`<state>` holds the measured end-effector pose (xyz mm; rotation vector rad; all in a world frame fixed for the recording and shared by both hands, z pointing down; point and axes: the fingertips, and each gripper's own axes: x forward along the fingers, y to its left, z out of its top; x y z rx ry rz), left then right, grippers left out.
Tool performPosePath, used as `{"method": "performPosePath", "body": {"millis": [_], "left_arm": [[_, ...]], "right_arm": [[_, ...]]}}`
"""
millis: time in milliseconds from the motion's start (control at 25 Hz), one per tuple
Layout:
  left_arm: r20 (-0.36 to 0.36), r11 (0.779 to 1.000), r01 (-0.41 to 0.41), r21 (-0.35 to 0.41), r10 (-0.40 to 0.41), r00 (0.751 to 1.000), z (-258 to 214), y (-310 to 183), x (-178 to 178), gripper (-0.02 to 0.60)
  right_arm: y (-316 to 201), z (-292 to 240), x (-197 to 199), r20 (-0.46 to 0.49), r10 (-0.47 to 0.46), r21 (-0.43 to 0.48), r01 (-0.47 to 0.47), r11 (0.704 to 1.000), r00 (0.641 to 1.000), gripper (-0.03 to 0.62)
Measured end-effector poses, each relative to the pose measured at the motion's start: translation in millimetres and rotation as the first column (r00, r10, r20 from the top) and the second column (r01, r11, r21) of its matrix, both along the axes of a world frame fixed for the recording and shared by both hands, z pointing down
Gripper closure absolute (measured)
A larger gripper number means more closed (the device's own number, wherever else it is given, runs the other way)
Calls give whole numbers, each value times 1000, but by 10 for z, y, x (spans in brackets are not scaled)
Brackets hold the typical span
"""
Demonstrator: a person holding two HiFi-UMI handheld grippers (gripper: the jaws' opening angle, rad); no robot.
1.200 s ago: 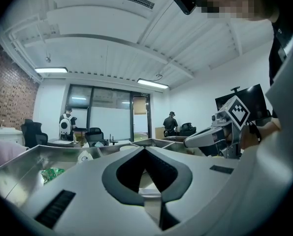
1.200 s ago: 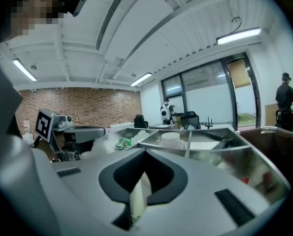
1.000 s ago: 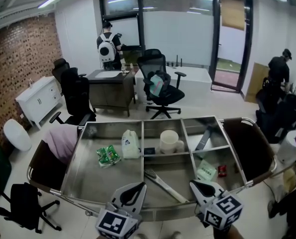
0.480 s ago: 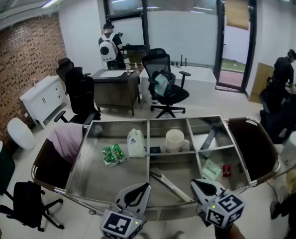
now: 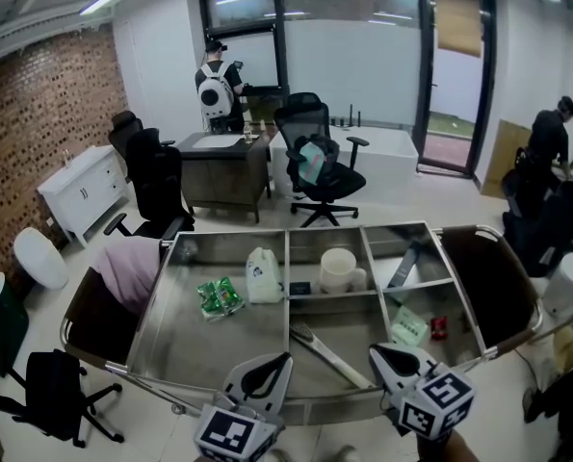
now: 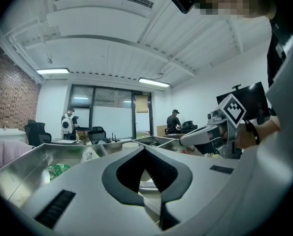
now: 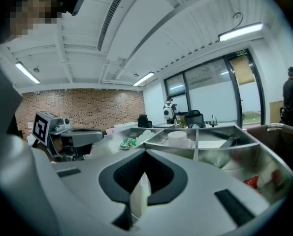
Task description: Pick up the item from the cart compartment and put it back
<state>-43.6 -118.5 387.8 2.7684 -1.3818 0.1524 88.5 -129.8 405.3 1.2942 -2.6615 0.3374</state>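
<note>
Steel cart (image 5: pixel 192 346) from above, split into compartments. In the big left compartment, a green packet (image 5: pixel 214 298) lying flat; just right of it, by the divider, a white pouch (image 5: pixel 263 276) standing upright. In the middle back compartment, a white mug (image 5: pixel 338 270), upright, handle to the right. In the middle front, a long tool (image 5: pixel 329 356) laid on a slant. At right back, a dark bar (image 5: pixel 404 266), also slanted. At right front, a pale packet (image 5: pixel 410 328) with a small red thing (image 5: pixel 439 329) just beside it.

Over the near rim, left gripper (image 5: pixel 285 357) and right gripper (image 5: pixel 373 351) side by side, pointing into the cart, apart from every item. Both fully closed, tips meeting, nothing between the jaws and nothing held. All items down in their compartments, untouched.
</note>
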Motion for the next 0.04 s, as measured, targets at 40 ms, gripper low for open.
{"method": "performPosePath", "body": {"millis": [40], "left_arm": [[0, 1000, 0, 0, 0, 1000, -2, 4, 2, 581]], "right_arm": [[4, 2, 2, 0, -1, -2, 1, 1000, 1000, 582]]}}
